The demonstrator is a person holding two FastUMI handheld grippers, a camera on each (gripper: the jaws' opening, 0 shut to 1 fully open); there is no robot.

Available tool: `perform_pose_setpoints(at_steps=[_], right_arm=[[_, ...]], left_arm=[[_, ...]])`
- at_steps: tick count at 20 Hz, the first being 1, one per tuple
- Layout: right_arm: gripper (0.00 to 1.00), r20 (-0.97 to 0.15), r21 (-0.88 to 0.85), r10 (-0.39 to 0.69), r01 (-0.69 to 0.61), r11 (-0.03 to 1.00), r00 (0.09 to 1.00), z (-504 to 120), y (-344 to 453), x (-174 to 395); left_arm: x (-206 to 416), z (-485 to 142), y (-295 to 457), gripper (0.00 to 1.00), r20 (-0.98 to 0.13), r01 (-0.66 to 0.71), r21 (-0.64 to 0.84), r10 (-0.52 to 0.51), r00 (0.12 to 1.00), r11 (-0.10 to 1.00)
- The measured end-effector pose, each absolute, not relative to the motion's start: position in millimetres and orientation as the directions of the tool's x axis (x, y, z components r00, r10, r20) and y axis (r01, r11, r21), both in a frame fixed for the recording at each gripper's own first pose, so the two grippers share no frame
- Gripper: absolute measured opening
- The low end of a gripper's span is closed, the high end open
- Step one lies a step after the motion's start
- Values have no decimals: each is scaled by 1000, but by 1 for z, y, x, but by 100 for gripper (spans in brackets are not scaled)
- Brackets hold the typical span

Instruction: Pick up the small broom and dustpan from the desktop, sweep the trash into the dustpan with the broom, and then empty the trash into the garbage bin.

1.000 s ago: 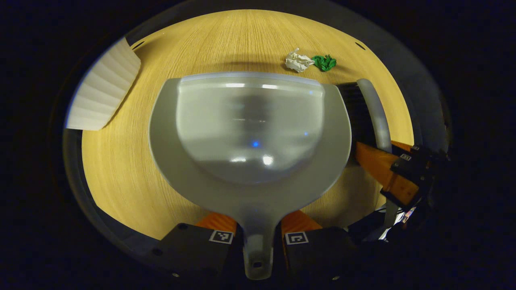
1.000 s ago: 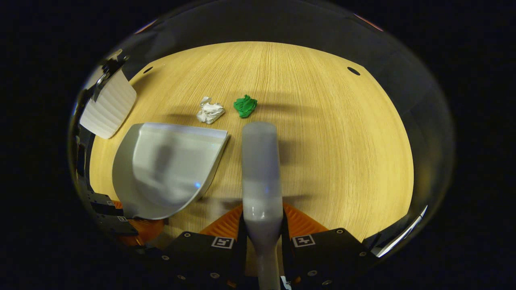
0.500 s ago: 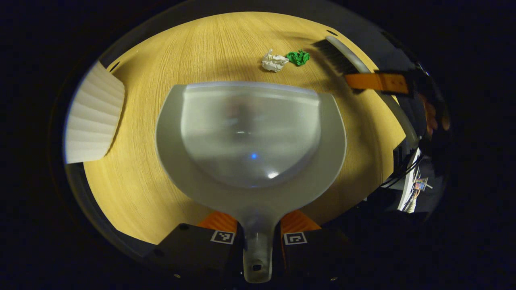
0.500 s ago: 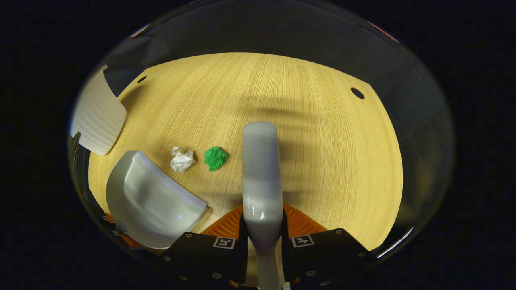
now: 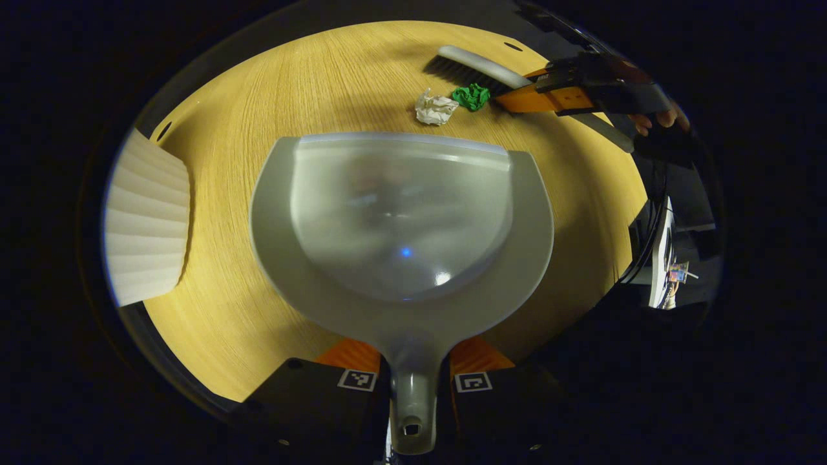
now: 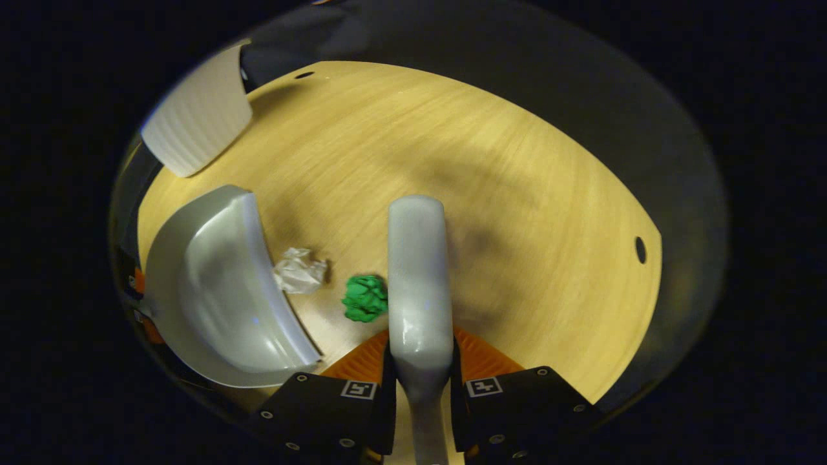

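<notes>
The wooden desktop (image 5: 258,116) is carrying a ribbed white garbage bin (image 5: 145,219) at its edge. The left gripper (image 5: 413,378) is clamping the grey dustpan (image 5: 400,219) handle, lip facing the trash. The right gripper (image 6: 420,378) is squeezing the broom (image 6: 418,271) handle, bristles sitting just behind the green wad (image 6: 365,298) and white paper ball (image 6: 298,271). A fast flick risks scattering both past the pan's lip.

One dustpan (image 5: 400,219), one broom (image 5: 475,68), two paper wads, white (image 5: 434,108) and green (image 5: 471,97), one ribbed white bin (image 5: 145,223).
</notes>
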State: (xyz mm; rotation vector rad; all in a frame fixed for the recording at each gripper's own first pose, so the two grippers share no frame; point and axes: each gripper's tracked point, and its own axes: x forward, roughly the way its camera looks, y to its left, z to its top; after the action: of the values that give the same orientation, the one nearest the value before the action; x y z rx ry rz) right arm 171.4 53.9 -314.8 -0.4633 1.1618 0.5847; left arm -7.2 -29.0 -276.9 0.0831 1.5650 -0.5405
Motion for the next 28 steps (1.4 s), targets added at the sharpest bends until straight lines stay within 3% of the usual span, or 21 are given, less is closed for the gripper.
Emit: perform_pose_setpoints(at_steps=[5,12,17,22,28], right_arm=[[35,-935,150,341,-768,623,94,-311,86,137],[36,-892,346,442,-780,522,-100,-287,107,95],[36,-884,312,462,-647,696,70,-275,94,121],[36,-913,185,321,-446,876,251,-277,42,130],[35,-963,130,170,-190,973,209,-314,12,70]], left_arm=[[2,-278,-26,30,-953,389,-301,-293,-83,871],[3,-280,-37,30,-946,343,-319,-318,-61,884],[-2,-278,-30,30,-944,279,-326,-328,-40,903],[6,-278,-35,30,-948,202,-312,-320,5,928],[10,-277,-44,30,-950,124,-299,-308,55,946]])
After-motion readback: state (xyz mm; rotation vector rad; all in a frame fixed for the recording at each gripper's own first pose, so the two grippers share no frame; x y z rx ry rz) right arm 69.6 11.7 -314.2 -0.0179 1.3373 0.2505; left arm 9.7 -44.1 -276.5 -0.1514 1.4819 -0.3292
